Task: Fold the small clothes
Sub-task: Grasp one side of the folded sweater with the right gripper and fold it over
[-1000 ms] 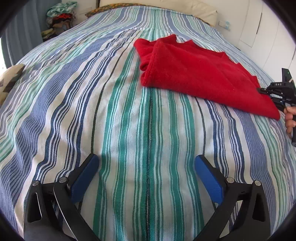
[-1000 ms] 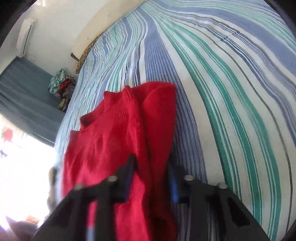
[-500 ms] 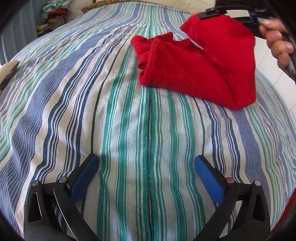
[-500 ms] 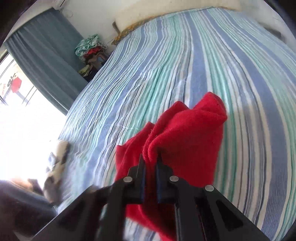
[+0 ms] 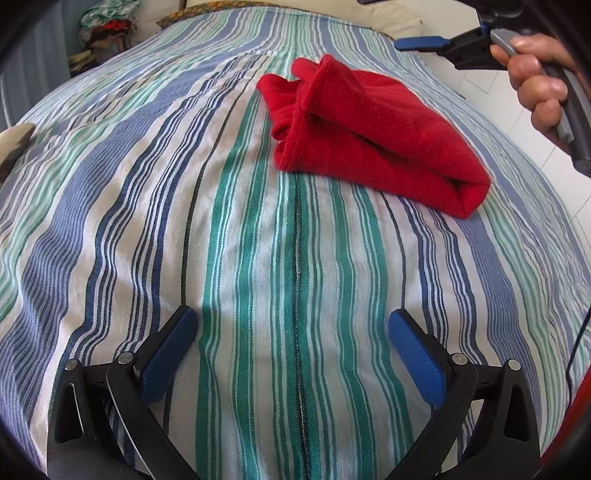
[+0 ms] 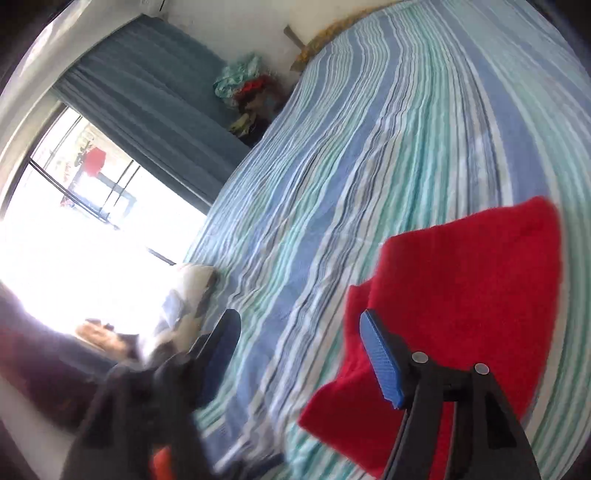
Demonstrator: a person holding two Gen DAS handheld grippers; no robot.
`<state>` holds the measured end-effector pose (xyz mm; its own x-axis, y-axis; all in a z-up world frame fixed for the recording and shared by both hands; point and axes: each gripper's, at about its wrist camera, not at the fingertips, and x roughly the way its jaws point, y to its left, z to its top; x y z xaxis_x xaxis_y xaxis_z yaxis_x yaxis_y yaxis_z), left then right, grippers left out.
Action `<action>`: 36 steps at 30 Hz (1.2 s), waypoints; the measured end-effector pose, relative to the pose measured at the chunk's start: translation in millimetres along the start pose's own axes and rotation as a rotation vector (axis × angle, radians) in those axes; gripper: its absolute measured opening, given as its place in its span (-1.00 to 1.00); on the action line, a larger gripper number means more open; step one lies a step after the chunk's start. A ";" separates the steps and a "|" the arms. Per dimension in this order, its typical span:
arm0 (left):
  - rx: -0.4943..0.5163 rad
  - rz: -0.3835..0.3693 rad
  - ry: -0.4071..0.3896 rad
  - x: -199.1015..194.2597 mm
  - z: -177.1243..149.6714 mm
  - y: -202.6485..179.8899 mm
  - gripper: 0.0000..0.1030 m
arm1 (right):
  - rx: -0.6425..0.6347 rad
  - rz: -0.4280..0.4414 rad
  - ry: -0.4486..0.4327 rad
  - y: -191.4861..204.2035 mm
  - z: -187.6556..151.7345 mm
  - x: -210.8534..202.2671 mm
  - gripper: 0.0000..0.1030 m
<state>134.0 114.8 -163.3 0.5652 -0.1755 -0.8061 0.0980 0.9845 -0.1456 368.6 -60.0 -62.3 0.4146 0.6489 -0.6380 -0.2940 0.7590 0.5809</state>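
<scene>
A red knitted garment (image 5: 369, 133) lies folded over on the striped bed cover (image 5: 258, 258), in the upper middle of the left wrist view. My left gripper (image 5: 291, 332) hovers open over bare cover, well short of the garment, with nothing between its blue pads. In that view a hand (image 5: 535, 81) holds the right gripper above the garment's far right end, one blue pad (image 5: 421, 43) showing. In the right wrist view my right gripper (image 6: 299, 328) is opening, its jaws wide apart and empty, the red garment (image 6: 461, 295) lying below and behind its right finger.
A heap of clothes (image 6: 243, 88) sits beside a blue curtain (image 6: 155, 107) past the bed's far corner. A bright window (image 6: 74, 221) and a patterned cushion (image 6: 184, 295) are at the bed's edge. Pillows (image 5: 391, 18) lie at the head, with a white wall (image 5: 517, 129) at right.
The right gripper carried the garment's end up and over onto the rest, folding it, then let go and opened. The left gripper stayed put.
</scene>
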 end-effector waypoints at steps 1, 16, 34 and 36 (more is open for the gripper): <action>0.001 0.000 -0.002 -0.2 -0.5 -0.2 0.99 | -0.045 -0.102 -0.010 -4.1 -3.2 -4.3 0.23; 0.029 0.027 -0.026 -3.7 -9.6 -10.7 0.99 | -0.479 -0.200 0.112 34.9 -105.2 27.9 -0.70; -0.026 -0.026 -0.023 -14.2 -2.8 -4.8 0.96 | -0.192 -0.292 0.086 -33.9 -186.2 -57.1 -0.30; -0.110 -0.154 -0.059 -31.4 6.3 3.0 0.96 | -0.211 -0.299 0.056 -30.4 -203.1 -75.0 -0.10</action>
<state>121.7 123.4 -134.8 0.5978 -0.3203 -0.7349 0.0991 0.9392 -0.3288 171.6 -120.9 -134.8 0.4629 0.3947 -0.7937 -0.3408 0.9058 0.2517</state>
